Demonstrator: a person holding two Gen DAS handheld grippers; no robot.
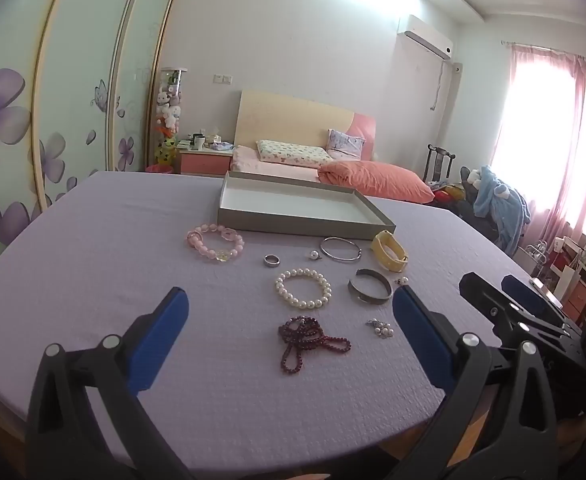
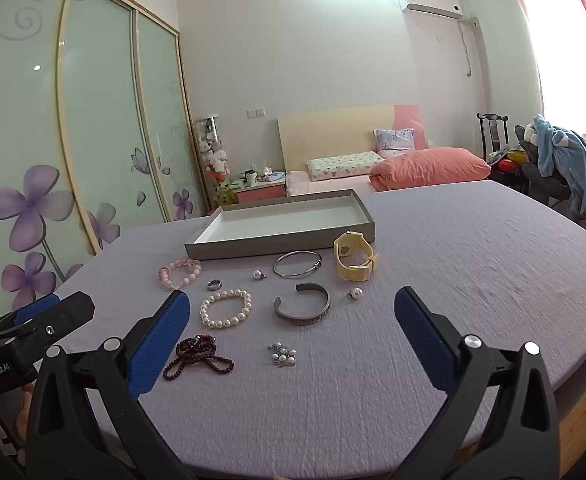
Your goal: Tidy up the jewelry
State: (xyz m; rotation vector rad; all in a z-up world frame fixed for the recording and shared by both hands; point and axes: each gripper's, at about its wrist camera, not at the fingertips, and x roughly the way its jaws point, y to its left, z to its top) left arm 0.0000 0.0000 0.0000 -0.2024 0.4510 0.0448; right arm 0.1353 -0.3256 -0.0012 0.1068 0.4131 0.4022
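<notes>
Both tools, left tool (image 1: 289, 332) and right tool (image 2: 293, 332), hover spread and unloaded. Jewelry, including the pearl bracelet (image 2: 225, 308), lies scattered mid-frame on the worktop (image 2: 473, 272); the tray (image 2: 281, 245) behind sits ready, evidently for sorting.

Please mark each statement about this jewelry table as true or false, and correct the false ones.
1. The tray holds no jewelry. True.
2. The left gripper is shut on the white pearl bracelet. False: it is open and holds nothing; the bracelet lies on the purple cloth.
3. The dark red bead necklace lies nearer the grippers than the pink bead bracelet. True.
4. The yellow band lies inside the tray. False: it lies on the cloth, beside the tray's corner.
5. The right gripper is open. True.
</notes>
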